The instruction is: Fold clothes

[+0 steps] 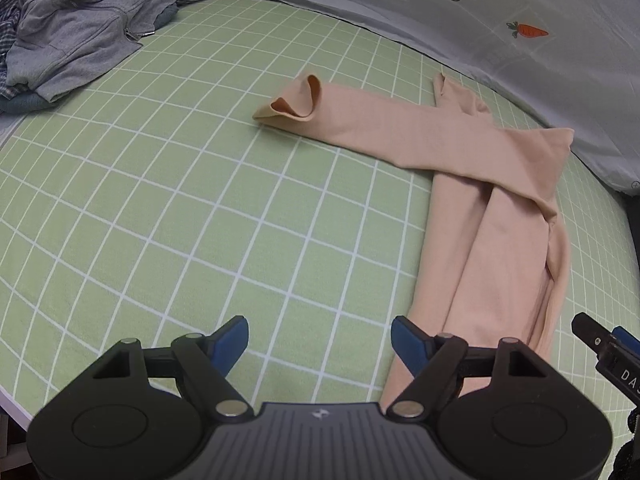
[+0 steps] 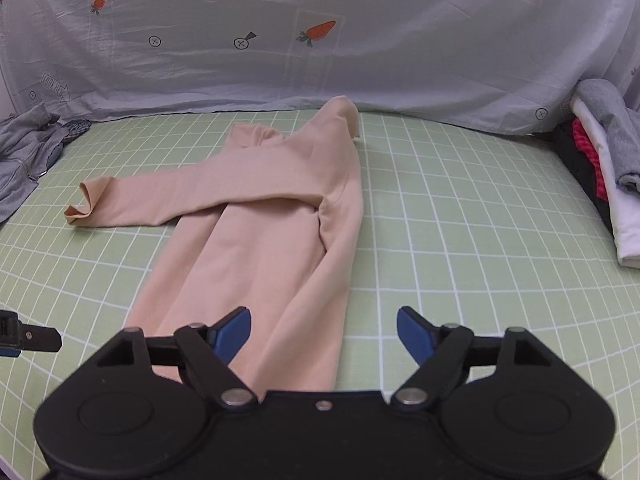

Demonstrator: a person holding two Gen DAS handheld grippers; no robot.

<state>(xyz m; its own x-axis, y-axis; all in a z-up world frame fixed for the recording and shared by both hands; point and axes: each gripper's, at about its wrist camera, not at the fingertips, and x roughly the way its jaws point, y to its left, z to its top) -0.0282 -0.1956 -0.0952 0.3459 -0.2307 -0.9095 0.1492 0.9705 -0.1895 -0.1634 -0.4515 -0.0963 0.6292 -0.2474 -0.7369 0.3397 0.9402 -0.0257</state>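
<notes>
Two black hand-held grippers with blue finger pads hover at the near edge of a green, white-gridded bed sheet [image 2: 460,208], both with jaws spread wide and nothing between them. The left gripper [image 1: 320,344] hangs over bare sheet, its right-hand pad just beside the hem of a peach long-sleeved turtleneck top [image 1: 492,216]; whether that pad touches the cloth cannot be told. The right gripper [image 2: 324,334] sits over the hem's right corner, its left-hand pad above the fabric, the other above the sheet; contact is again unclear.

The top [image 2: 272,220] lies lengthwise down the middle of the sheet, collar toward the far edge, where a pale carrot-print curtain [image 2: 320,28] hangs. It appears already narrowed, one side turned in, and one sleeve is laid across the chest, its cuff reaching out toward the sheet's left side. That sleeve seemingly has yet to be tucked within the body's outline, and the lengthwise fold from hem to collar looks still to be made.

A crumpled grey zip hoodie [image 1: 80,20] heads an unfolded heap at the far left corner; a stack of grey, white and red garments [image 2: 600,160] rests at the right edge.
</notes>
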